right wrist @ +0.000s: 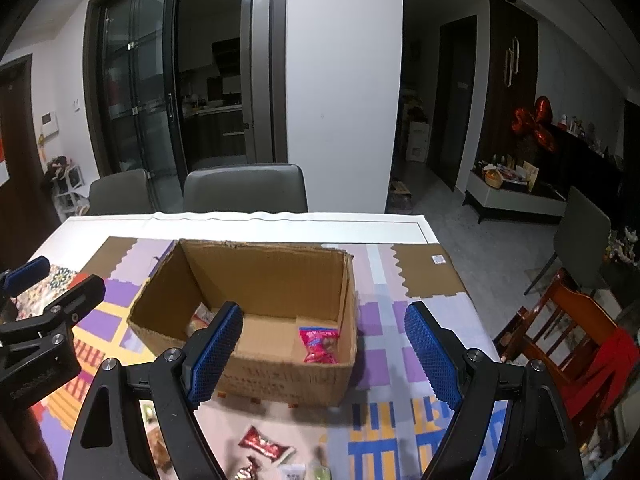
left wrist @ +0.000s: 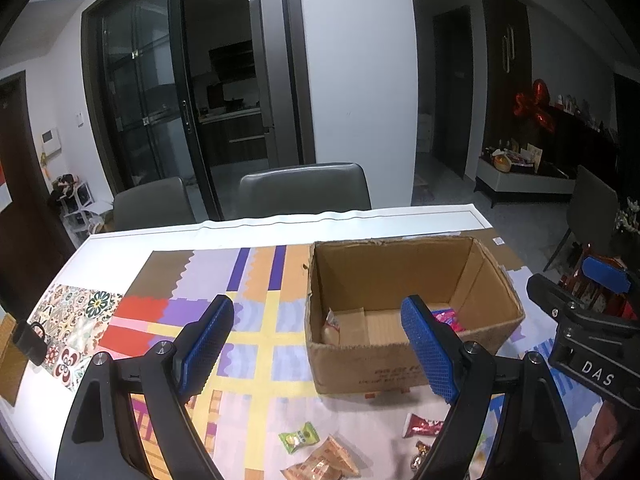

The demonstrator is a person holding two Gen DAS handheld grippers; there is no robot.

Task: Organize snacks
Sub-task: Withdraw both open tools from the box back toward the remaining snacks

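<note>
An open cardboard box [left wrist: 404,356] [right wrist: 288,380] stands on the patterned tablecloth. Inside lie a pink snack packet [right wrist: 319,345] [left wrist: 448,317] and a pale packet [left wrist: 333,326] [right wrist: 200,318] at the left wall. Loose on the cloth in front of the box are a red wrapped candy [right wrist: 265,447] [left wrist: 422,427], a green candy [left wrist: 298,438], orange-brown packets [left wrist: 324,464] and a small brown candy [right wrist: 247,472]. My left gripper [left wrist: 320,348] hovers open and empty above the cloth, left of the box front. My right gripper [right wrist: 326,354] is open and empty over the box front.
The white table [right wrist: 240,226] carries a patchwork cloth [left wrist: 256,328]. Two grey chairs [left wrist: 304,190] stand at its far side. A wooden chair with a red garment [right wrist: 580,344] is at the right. The other gripper shows at each view's edge [left wrist: 588,316] [right wrist: 44,320].
</note>
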